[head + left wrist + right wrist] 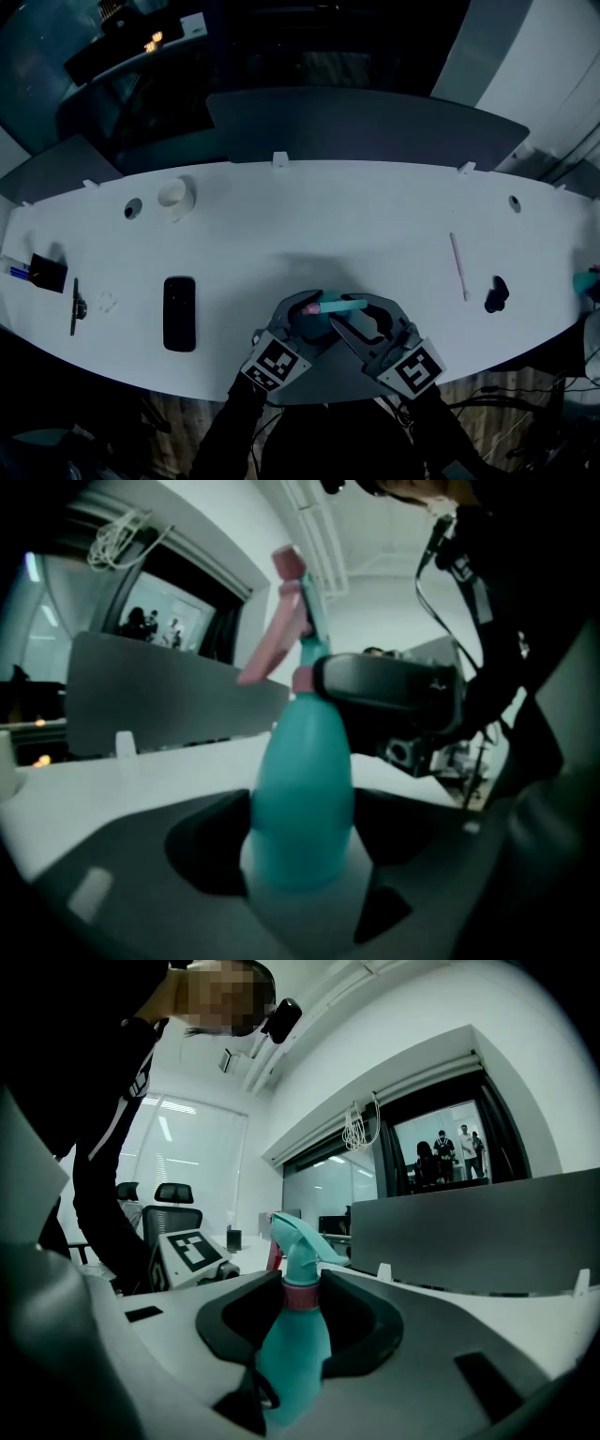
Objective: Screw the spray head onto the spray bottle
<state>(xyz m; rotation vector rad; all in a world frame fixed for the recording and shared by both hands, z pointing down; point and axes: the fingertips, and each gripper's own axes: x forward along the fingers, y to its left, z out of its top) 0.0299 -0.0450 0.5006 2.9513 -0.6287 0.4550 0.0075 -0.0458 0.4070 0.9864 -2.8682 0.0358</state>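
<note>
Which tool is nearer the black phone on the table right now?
Left. The left tool sits just right of the phone in the head view, gripping the spray bottle. The right tool, on the same bottle, lies farther to the right.

1. A long white table [394, 202] with curved edges runs from left to right.
2. A grey partition [366, 122] stands along its far edge.
3. Wood-patterned floor [173, 422] shows below the near edge.
4. Beyond the partition, a dark-framed window [441, 1143] is set in a white wall [394, 1044]. People stand in the lit room behind it.
5. A coil of white cable [356, 1129] hangs at the window's upper left corner.
6. A black office chair [173, 1211] stands on the left, before bright glazing [187, 1157].
7. The ceiling [375, 536] is white.
</note>
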